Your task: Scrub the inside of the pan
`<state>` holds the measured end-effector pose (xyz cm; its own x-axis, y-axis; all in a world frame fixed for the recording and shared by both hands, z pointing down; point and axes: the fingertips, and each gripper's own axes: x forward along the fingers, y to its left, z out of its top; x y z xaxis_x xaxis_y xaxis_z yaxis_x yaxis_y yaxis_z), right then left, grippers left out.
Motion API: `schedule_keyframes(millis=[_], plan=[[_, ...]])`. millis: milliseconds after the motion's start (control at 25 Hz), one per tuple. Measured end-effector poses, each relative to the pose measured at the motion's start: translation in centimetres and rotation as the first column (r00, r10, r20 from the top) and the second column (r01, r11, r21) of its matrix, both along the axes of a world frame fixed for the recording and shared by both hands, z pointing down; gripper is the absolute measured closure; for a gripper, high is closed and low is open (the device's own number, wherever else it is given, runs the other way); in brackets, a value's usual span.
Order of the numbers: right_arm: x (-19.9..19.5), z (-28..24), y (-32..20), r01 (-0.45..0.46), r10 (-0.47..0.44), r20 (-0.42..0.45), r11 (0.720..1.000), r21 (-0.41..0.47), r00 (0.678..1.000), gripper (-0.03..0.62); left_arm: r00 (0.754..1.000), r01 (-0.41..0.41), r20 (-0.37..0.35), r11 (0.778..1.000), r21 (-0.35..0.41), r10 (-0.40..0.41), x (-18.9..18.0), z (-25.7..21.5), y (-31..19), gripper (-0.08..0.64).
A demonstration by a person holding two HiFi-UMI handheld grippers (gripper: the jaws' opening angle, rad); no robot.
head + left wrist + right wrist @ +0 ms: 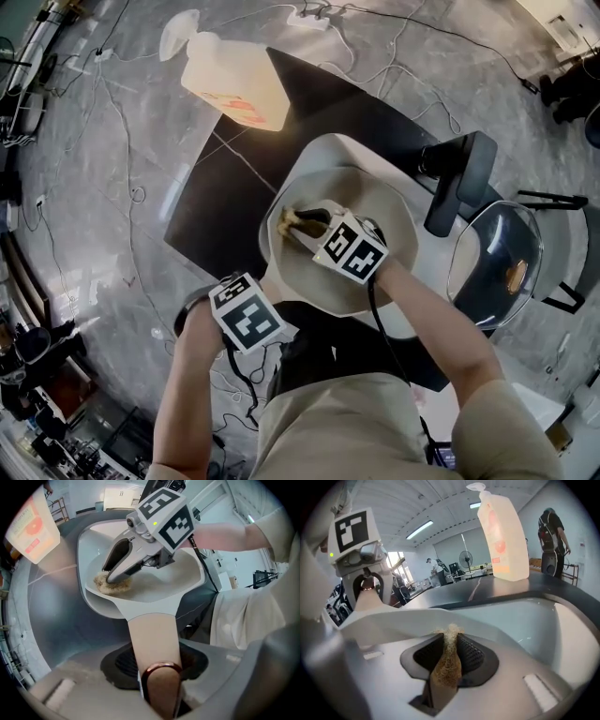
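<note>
The dark table fills the middle of the head view. On it sits the pale pan, with its mouth up, taking the centre of the frame. A soap bottle stands well apart at the upper left, and a glass lid lies off to the right.

The pan's handle is what fixes everything. In the left gripper view its long axis runs straight up from the bottom centre into the pan's near wall. The left gripper has its jaws closed on the end of it, one pad on each side. That hand steadies the pan and is the farther of the two from the work.

The right gripper reaches down into the pan from the lower right of the head view. Its jaws are clamped on a tuft of straw-coloured scrubber, which pokes out past the tips.

The scrubber appears to rest on the pan's floor at the left side, just beside the wall nearest the handle. Nearly all the bare floor therefore lies to the right of the jaws and above them in the head view. From where I stand, the next stroke ought to sweep that way, away from the handle, with the left grip bracing against the push.
</note>
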<state>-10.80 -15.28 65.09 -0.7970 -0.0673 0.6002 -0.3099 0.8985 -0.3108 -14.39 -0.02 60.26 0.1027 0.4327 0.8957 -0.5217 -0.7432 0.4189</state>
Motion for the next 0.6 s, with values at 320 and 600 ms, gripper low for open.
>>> schedule_keyframes(millis=[320,600], plan=[[6.5,4.6,-6.0,-0.212,0.253,-0.254,0.961,0.178,0.933,0.494,1.0,-0.009,0.003,1.0,0.006,0.009,0.0,0.0,0.0,0.39],[13.2,6.0,-5.9,-0.115,0.265,-0.562,0.951,0.289,0.784,0.5,1.0,-0.001,-0.006,1.0,0.005,0.001,0.1,0.1,-0.1,0.39]])
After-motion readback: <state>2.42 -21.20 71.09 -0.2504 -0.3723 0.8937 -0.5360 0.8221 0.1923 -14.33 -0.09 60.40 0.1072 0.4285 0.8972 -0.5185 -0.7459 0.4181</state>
